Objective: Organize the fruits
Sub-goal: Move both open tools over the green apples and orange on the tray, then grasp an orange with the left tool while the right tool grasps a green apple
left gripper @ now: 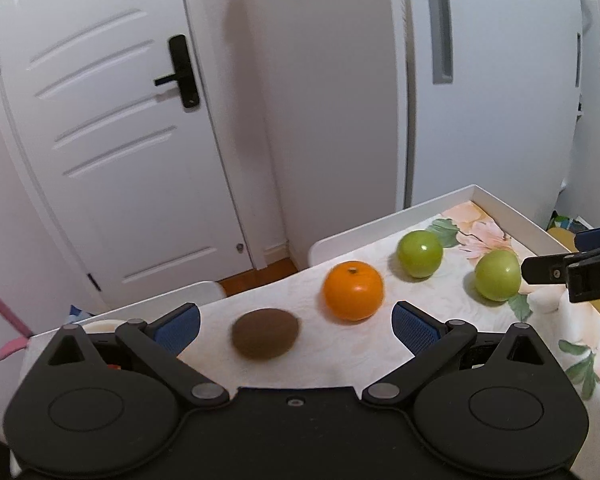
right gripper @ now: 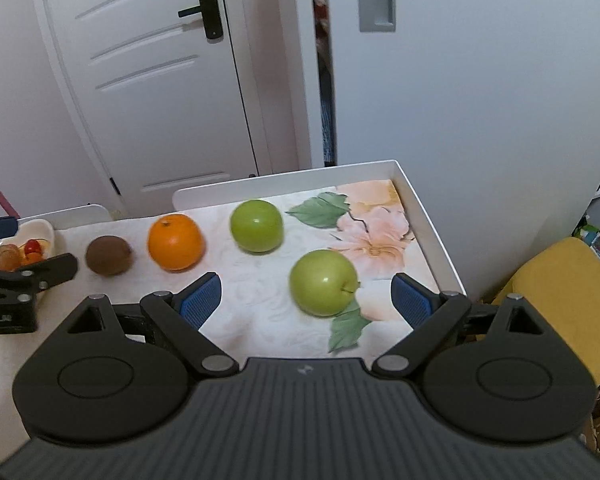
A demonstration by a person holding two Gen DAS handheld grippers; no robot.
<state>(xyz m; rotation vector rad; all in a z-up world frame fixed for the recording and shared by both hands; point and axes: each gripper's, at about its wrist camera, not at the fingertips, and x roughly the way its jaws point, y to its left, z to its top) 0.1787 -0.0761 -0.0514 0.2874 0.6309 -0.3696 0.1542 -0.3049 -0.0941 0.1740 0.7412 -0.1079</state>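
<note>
both tongs spread, kiwi (left gripper: 265,333), orange (left gripper: 353,290), two apples

My left gripper (left gripper: 296,322) was wide open w/ bare cloth between the pads; the kiwi (left gripper: 265,333) sat in that gap, the orange (left gripper: 353,290) just beyond it. Gaps between kiwi, orange & far apple (left gripper: 420,253) were narrow. My right gripper (right gripper: 306,298) was open too, the near apple (right gripper: 324,282) between its fingers w/ room each side. Tray rim (right gripper: 428,220) walled the right & far edges. A small dish of fruit (right gripper: 40,232) blocked the left end, w/ the left gripper's fingers just beside it. Cloth nearest me lay clear
</note>
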